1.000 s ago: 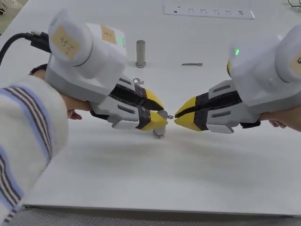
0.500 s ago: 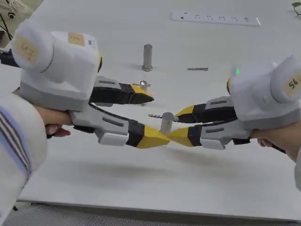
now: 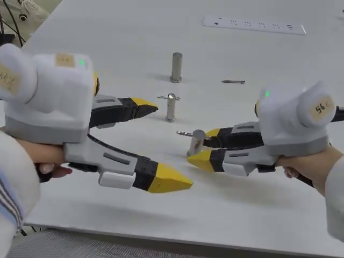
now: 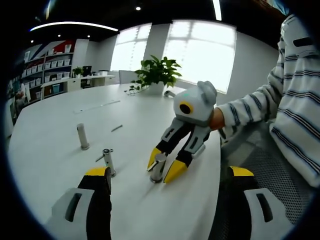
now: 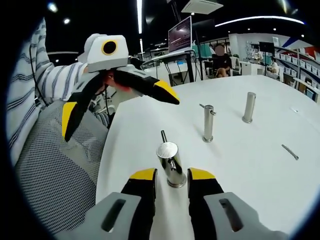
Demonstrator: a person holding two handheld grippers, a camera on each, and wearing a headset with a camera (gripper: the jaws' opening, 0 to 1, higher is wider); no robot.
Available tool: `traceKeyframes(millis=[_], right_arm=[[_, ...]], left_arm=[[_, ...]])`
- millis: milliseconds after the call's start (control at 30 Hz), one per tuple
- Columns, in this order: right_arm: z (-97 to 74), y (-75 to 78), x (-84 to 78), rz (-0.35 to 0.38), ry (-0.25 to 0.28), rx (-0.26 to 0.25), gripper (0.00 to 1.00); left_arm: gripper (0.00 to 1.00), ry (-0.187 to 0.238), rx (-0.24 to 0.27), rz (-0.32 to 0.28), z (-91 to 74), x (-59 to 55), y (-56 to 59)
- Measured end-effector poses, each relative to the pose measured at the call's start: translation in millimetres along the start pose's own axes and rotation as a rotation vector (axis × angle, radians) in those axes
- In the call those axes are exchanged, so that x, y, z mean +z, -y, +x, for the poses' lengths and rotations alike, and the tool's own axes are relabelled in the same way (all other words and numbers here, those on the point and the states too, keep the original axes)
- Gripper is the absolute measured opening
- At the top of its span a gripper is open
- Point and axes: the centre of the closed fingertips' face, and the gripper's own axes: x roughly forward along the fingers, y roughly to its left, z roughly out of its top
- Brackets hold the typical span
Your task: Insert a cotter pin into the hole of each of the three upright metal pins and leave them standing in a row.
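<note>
Three metal pins stand on the white table. The far pin (image 3: 176,66) (image 5: 248,106) has no cotter pin. A cotter pin crosses the top of the middle pin (image 3: 171,106) (image 5: 208,122). The near pin (image 3: 196,142) (image 5: 170,162) leans a little, and a cotter pin (image 3: 184,133) sticks out of its hole. My right gripper (image 3: 205,145) (image 4: 164,164) is shut on this near pin, one jaw on each side. To the left, my left gripper (image 3: 160,144) (image 5: 120,117) stands wide open, holding nothing.
A loose cotter pin (image 3: 233,81) (image 5: 290,151) lies right of the far pin. A white power strip (image 3: 252,24) runs along the back of the table (image 3: 215,215). The table's front edge is close below the grippers. A mesh chair (image 5: 55,170) stands beside the table.
My left gripper let go of the near pin, opened wide and drew back left. My right gripper released the cotter pin's end and closed around the near pin. The head camera shifted.
</note>
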Motion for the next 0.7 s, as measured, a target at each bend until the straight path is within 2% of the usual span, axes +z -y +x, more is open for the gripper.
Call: traceKeyframes(millis=[200, 367, 500, 533, 700], right_arm=[[3.6, -0.8, -2.4, 0.005, 0.002, -0.002, 0.16], [5.3, -1.8, -0.4, 0.012, 0.011, -0.004, 0.16], [5.6, 0.0, -0.5, 0.008, 0.002, -0.007, 0.11], [5.7, -2.1, -0.8, 0.011, -0.002, 0.008, 0.11], [7.0, -2.4, -0.5, -0.04, -0.007, 0.009, 0.1]], left_arm=[[0.99, 0.013, -0.009, 0.006, -2.4, 2.2, 3.5], [0.99, -0.016, -0.01, 0.007, -1.8, -5.3, 5.3], [0.99, -0.035, -0.006, -0.003, -1.2, -11.2, 5.5], [0.99, -0.038, -0.002, -0.006, -1.3, -12.3, 5.2], [0.99, -0.055, 0.035, -0.014, -2.9, -17.3, -0.8]])
